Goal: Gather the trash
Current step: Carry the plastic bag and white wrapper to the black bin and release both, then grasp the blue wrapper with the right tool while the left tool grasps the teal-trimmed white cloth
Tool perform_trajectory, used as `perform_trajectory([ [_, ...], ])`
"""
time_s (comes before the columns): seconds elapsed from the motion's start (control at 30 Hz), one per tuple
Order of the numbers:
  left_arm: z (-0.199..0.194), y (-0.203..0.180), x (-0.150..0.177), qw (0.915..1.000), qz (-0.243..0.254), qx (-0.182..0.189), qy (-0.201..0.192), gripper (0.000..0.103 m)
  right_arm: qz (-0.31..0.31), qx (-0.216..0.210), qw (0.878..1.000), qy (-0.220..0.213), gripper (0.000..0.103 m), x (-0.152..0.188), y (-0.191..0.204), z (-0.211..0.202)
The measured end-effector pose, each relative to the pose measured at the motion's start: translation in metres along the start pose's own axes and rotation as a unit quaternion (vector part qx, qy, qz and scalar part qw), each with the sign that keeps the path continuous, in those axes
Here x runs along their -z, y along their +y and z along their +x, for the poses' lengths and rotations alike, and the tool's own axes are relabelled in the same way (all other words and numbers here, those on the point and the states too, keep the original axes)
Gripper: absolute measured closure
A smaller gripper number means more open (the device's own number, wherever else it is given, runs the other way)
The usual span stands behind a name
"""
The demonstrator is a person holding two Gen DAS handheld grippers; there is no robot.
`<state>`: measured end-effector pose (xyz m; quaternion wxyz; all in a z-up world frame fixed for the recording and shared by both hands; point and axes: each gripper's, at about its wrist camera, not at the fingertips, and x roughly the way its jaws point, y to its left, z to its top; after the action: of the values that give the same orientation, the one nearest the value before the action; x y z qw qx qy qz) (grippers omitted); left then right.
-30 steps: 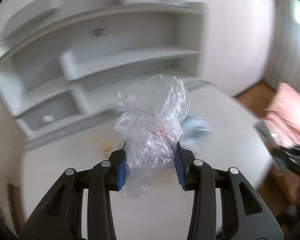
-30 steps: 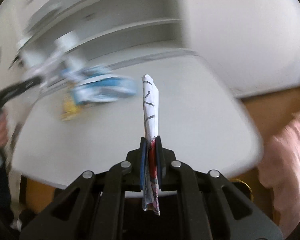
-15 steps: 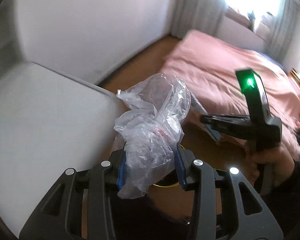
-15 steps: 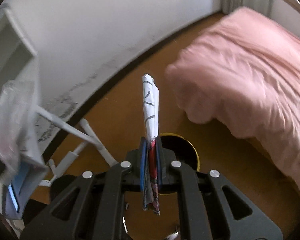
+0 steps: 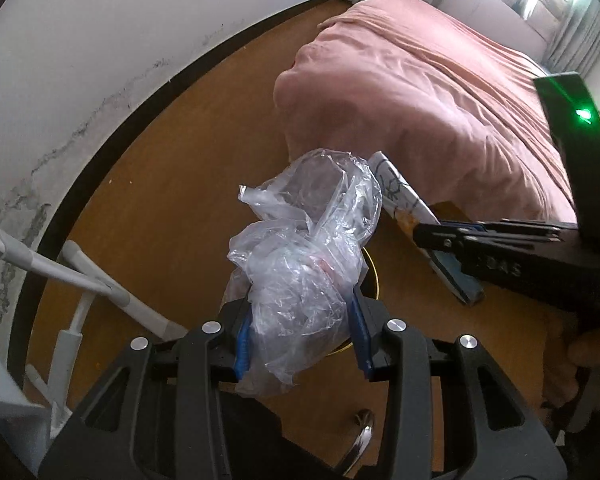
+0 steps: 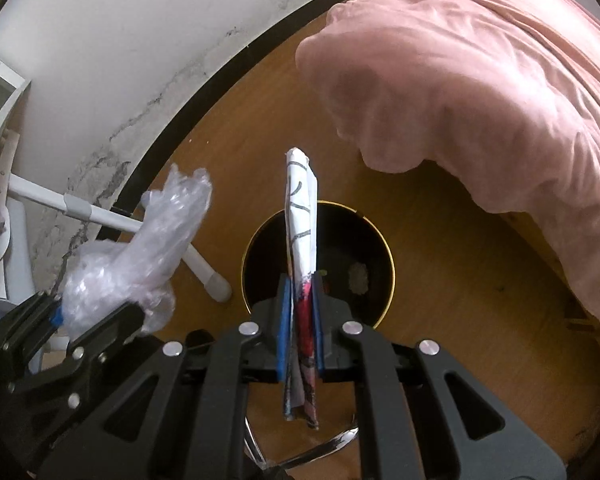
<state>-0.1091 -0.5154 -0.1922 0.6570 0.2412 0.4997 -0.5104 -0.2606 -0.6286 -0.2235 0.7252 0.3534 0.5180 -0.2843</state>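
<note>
Directly below the right gripper (image 6: 300, 320), at 12 o'clock, the bin (image 6: 388, 256) is sitting open; it's pinching the folded paper (image 6: 300, 216) upright. Left gripper (image 5: 300, 336) is clamping the plastic bag (image 5: 304, 256), hanging at the bin's 9 o'clock, farther off.

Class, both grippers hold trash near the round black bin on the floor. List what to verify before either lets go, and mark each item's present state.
1. Left gripper shut on crumpled clear plastic bag: ok.
2. Right gripper shut on flat folded printed wrapper: ok.
3. Round black gold-rimmed bin open, no lid: ok.
4. Wrapper lined up over the bin mouth: ok.
5. Bag directly over the bin mouth: cannot tell.
6. Pink bed cover clear of the bin: ok.
</note>
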Motion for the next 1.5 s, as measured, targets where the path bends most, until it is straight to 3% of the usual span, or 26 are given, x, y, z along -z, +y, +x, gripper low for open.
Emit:
perform_trajectory([
  [0.13,0.021,-0.001,-0.011,0.9999,-0.005,0.01,0.009,0.063,0.003,-0.004,1.0,0.0,0.093,0.001,0.001,0.0],
  [0.23,0.022,0.003,-0.012,0.9997,-0.011,0.02,0.01,0.06,0.006,-0.008,1.0,-0.008,0.087,-0.001,-0.001,-0.003],
  [0.3,0.02,0.002,-0.008,0.9997,-0.006,0.021,0.011,0.055,0.008,-0.011,1.0,-0.016,0.059,-0.001,-0.003,-0.006],
  [0.37,0.02,-0.001,-0.009,0.9998,-0.003,0.021,0.008,0.05,0.01,-0.01,1.0,-0.027,0.047,-0.002,-0.003,-0.012],
  [0.53,0.02,-0.003,-0.01,0.9998,-0.002,0.018,0.004,0.033,0.015,-0.019,0.999,-0.04,0.047,-0.001,-0.004,-0.02],
  [0.87,0.002,-0.008,-0.007,0.9998,0.0,0.02,-0.003,0.022,0.028,-0.012,0.997,-0.066,0.047,-0.004,-0.009,-0.032],
  [1.03,-0.043,-0.014,0.001,0.9991,0.01,0.026,-0.033,0.017,0.012,-0.002,0.996,-0.09,0.047,-0.004,0.001,-0.049],
  [1.23,-0.145,-0.003,0.025,0.9956,0.027,0.01,-0.089,0.012,-0.026,-0.024,0.989,-0.145,0.046,0.005,0.044,-0.101],
  [1.37,-0.223,0.039,0.056,0.9897,0.0,-0.041,-0.137,0.011,-0.078,-0.069,0.981,-0.164,0.039,0.015,0.1,-0.131],
  [1.5,-0.286,0.109,0.099,0.9749,-0.081,-0.111,-0.175,0.011,-0.151,-0.109,0.97,-0.155,0.039,0.027,0.176,-0.141],
])
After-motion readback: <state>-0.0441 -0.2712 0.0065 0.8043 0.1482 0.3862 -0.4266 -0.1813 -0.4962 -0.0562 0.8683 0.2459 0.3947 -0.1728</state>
